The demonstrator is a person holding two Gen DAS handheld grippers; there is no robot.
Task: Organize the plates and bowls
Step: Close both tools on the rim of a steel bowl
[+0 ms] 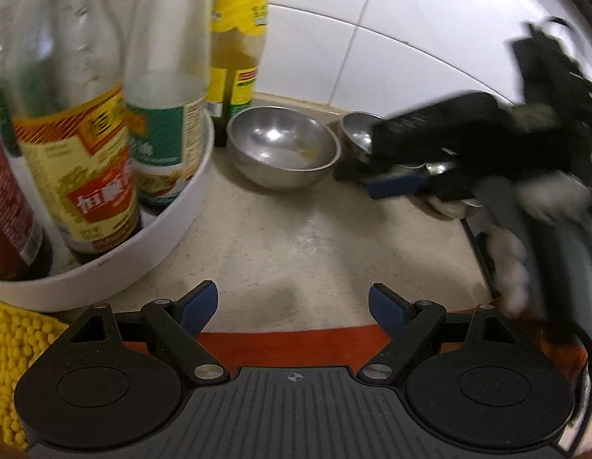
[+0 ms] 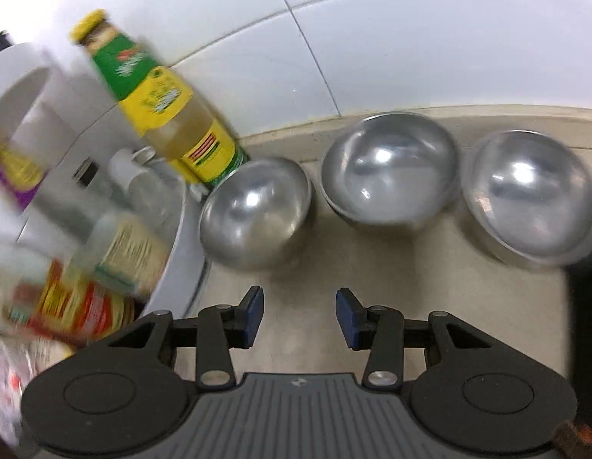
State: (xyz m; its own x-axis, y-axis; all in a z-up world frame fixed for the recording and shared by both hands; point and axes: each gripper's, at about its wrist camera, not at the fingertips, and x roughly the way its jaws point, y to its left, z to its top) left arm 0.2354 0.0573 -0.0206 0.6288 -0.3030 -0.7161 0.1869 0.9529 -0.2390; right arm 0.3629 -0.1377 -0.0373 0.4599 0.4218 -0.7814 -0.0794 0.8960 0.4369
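Three shiny steel bowls [image 2: 257, 210] [image 2: 389, 170] [image 2: 531, 197] in row on beige counter [image 2: 391, 267] below white tiled wall [image 2: 410, 38]; sauce bottles in round white tray [image 1: 173, 229] at left; left gripper [image 1: 292, 306] jaws spread wide, empty; right gripper [image 2: 299, 315] jaws partly apart, nothing between.

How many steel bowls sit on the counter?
3, in a row along the wall: left bowl beside the white tray, middle bowl, right bowl. Others may be hidden.
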